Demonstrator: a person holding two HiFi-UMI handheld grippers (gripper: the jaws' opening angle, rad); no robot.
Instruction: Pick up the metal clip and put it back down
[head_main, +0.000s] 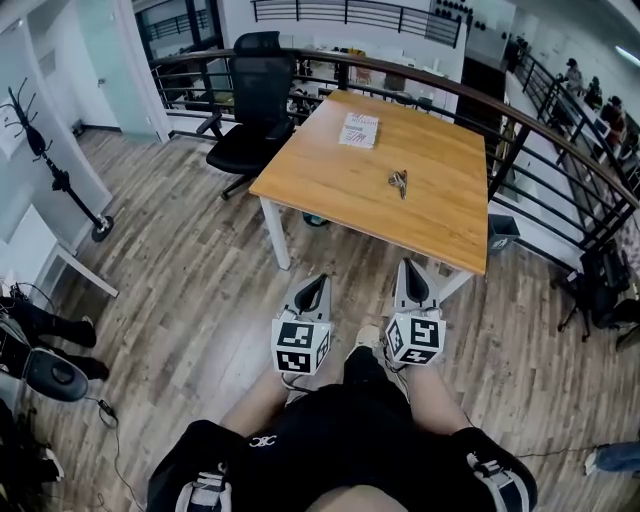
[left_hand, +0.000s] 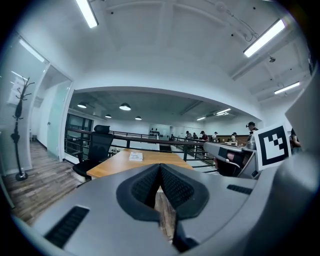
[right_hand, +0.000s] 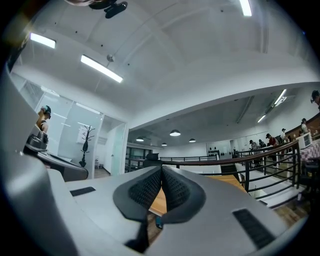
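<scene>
The metal clip (head_main: 399, 181) lies on the wooden table (head_main: 330, 180), right of its middle and well ahead of both grippers. My left gripper (head_main: 318, 283) is held over the floor short of the table's near edge, jaws together with nothing between them. Just to its right, my right gripper (head_main: 414, 273) sits by the table's near right corner, also shut and empty. In the left gripper view the closed pads (left_hand: 160, 186) point toward the table (left_hand: 117, 164). The right gripper view shows closed pads (right_hand: 162, 187) too. The clip is not seen in either gripper view.
A white paper (head_main: 359, 130) lies at the table's far side. A black office chair (head_main: 255, 105) stands at the far left corner. A dark railing (head_main: 540, 130) curves behind and right of the table. A coat stand (head_main: 55, 170) is at left. A small bin (head_main: 502, 232) stands at right.
</scene>
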